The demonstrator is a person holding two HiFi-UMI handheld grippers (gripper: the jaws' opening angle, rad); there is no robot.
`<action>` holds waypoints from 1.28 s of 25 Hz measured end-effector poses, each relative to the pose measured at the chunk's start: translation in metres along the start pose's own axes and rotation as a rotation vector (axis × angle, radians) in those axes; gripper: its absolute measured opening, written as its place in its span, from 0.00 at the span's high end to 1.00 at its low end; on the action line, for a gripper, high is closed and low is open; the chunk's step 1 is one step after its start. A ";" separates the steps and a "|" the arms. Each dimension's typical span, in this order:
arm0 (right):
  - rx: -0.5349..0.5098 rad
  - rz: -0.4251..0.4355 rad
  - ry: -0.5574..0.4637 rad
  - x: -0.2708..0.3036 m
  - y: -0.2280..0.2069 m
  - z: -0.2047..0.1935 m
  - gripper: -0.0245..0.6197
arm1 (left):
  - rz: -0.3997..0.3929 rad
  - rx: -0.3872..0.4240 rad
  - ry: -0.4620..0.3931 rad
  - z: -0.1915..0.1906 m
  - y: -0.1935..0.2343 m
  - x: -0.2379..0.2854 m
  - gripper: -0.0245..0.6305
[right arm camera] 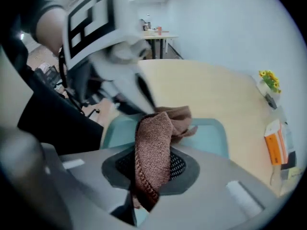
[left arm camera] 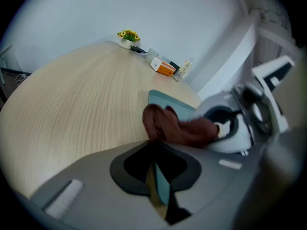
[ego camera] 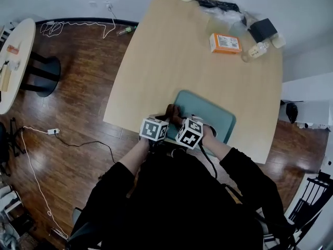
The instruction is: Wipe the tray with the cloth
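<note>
Right tongs (right arm camera: 152,169): closed on a brown knitted cloth (right arm camera: 154,143). A thick fold ran down between the pads, stitched hem outward. The rest of the cloth stood bunched above and beyond the tips.

Left tongs (left arm camera: 154,145): tips together, no gap at the front. The cloth's hem came straight out of the closing line, so they appeared to pinch its other end, though the bite itself was small and partly hidden. The cloth hung as a short bridge between the two tools, which were close together, nearly nose to nose.

Below the cloth: a teal rectangular plastic tray with rounded corners (ego camera: 210,113), lying flat on the pale wood-grain worktop (ego camera: 177,61) at its near edge. The cloth sat over the tray's near-left end, raised or barely resting; contact could not be told.

Key relation: from both tongs the bare tray floor lay forward and to the right. The tray's long axis ran across the person, from the left corner, farther out, back toward the near right. The right tongs were on the side of that open stretch, so they were judged better placed to lead the stroke along the long axis once the cloth was lowered flat.

An orange box (ego camera: 225,42) stood well apart at the far end.
</note>
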State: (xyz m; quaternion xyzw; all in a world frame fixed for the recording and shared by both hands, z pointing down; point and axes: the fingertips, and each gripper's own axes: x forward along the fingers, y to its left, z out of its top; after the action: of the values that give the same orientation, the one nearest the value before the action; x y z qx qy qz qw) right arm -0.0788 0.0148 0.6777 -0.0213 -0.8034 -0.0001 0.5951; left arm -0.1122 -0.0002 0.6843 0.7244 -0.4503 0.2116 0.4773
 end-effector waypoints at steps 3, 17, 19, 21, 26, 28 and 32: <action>0.088 -0.152 0.007 -0.017 -0.088 0.003 0.85 | 0.000 0.001 -0.001 0.001 0.000 0.001 0.96; 0.171 0.082 -0.096 0.007 0.064 0.035 0.85 | -0.016 -0.030 0.013 -0.004 0.013 -0.013 0.96; 0.166 0.092 -0.116 0.005 0.074 0.026 0.85 | -0.004 -0.029 0.008 -0.004 0.013 -0.012 0.96; 0.225 0.091 -0.125 -0.005 0.069 0.000 0.85 | 0.007 -0.027 0.000 -0.004 0.011 -0.009 0.96; 0.481 0.072 -0.045 -0.035 0.062 -0.141 0.85 | 0.022 -0.016 -0.008 -0.004 0.010 -0.006 0.96; 0.583 0.028 0.002 -0.047 0.047 -0.194 0.85 | 0.020 0.002 -0.008 -0.004 0.010 -0.005 0.96; 0.715 -0.197 0.026 -0.071 -0.028 -0.250 0.85 | 0.022 0.041 0.001 -0.012 0.007 -0.003 0.96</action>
State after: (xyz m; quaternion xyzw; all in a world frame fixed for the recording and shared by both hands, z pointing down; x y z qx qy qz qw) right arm 0.1798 -0.0215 0.6835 0.2655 -0.7431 0.2231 0.5723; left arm -0.1181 0.0107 0.6908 0.7288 -0.4537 0.2261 0.4603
